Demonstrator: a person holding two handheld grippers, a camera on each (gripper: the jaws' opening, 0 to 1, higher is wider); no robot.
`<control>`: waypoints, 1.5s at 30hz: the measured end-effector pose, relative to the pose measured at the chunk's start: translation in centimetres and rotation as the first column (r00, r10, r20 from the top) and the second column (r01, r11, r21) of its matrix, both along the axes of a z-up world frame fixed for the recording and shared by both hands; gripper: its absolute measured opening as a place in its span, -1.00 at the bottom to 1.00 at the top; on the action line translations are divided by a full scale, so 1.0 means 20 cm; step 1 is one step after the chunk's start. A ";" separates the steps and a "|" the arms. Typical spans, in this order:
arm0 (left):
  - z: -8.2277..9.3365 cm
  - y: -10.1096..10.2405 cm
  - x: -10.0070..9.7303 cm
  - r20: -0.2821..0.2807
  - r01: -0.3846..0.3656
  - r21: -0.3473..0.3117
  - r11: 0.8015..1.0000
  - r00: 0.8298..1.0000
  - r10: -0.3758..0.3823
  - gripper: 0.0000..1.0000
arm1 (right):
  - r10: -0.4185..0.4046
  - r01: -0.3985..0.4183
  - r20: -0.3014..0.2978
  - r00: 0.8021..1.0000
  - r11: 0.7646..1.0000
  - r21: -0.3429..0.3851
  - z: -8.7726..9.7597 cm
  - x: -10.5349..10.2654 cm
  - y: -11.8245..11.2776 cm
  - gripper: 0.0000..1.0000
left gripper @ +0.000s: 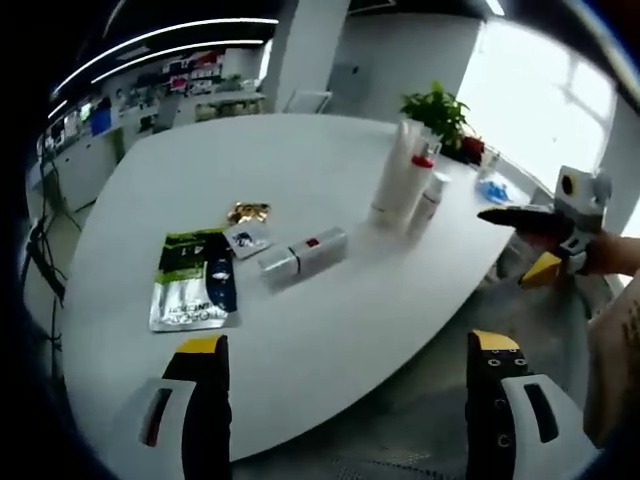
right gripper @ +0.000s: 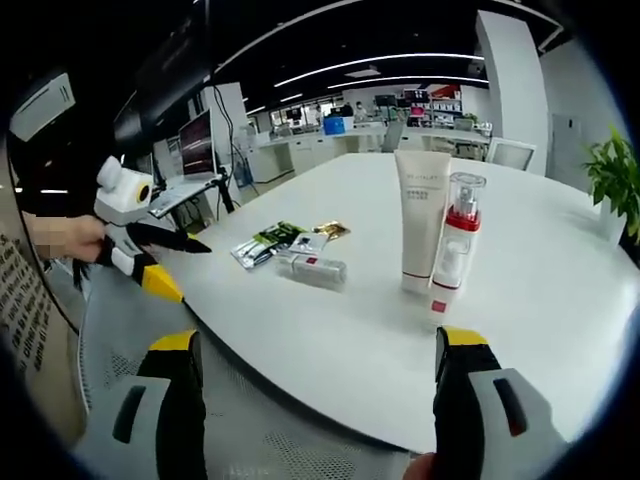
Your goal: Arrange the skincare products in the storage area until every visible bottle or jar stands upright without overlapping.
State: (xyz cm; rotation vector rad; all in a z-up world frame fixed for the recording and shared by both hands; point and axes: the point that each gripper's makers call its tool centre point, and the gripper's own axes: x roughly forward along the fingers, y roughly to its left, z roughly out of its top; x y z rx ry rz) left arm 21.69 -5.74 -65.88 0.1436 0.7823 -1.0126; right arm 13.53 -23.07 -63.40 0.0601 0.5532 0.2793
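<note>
A tall white tube (left gripper: 393, 180) (right gripper: 421, 215) stands upright on the white table (left gripper: 300, 340), cap down. A clear pump bottle with a red band (left gripper: 422, 170) (right gripper: 461, 235) stands against it, and a small white bottle (left gripper: 430, 197) (right gripper: 438, 303) stands in front. A white and silver bottle (left gripper: 304, 255) (right gripper: 312, 269) lies on its side nearer the sachets. My left gripper (left gripper: 348, 343) (right gripper: 150, 255) is open off the table's near edge, holding nothing. My right gripper (right gripper: 318, 338) (left gripper: 545, 235) is open too, off another edge, well short of the bottles.
A green and dark flat pouch (left gripper: 195, 280) (right gripper: 265, 243), a small sachet (left gripper: 247, 238) and a gold sachet (left gripper: 248, 211) (right gripper: 332, 230) lie beside the fallen bottle. A potted plant (left gripper: 437, 110) (right gripper: 612, 180) stands behind the upright group. A person's hand (right gripper: 60, 238) holds the left gripper. Office desks line the far wall.
</note>
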 end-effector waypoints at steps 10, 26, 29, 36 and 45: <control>0.01 -0.01 0.02 -0.003 -0.011 -0.028 1.000 1.000 0.011 0.93 | 0.109 -0.106 -0.086 0.990 0.994 0.032 -0.04 -0.02 0.08 0.92; 0.02 -0.01 0.03 0.007 -0.018 -0.046 0.999 1.000 0.018 0.91 | 0.338 -0.350 -0.104 0.935 0.927 -0.134 -0.03 0.25 0.15 0.74; 0.02 -0.01 0.02 0.011 -0.014 -0.043 0.999 1.000 0.014 0.91 | 0.381 -0.395 -0.111 0.918 0.904 -0.166 -0.04 0.33 0.18 0.69; 0.02 0.00 0.03 0.011 -0.024 -0.048 0.999 1.000 0.025 0.90 | 0.472 -0.494 -0.148 0.869 0.848 -0.194 -0.09 0.42 0.27 0.63; 0.02 0.00 0.03 0.007 -0.028 -0.049 0.998 1.000 0.029 0.90 | 0.571 -0.607 -0.206 0.795 0.758 -0.239 -0.17 0.54 0.31 0.50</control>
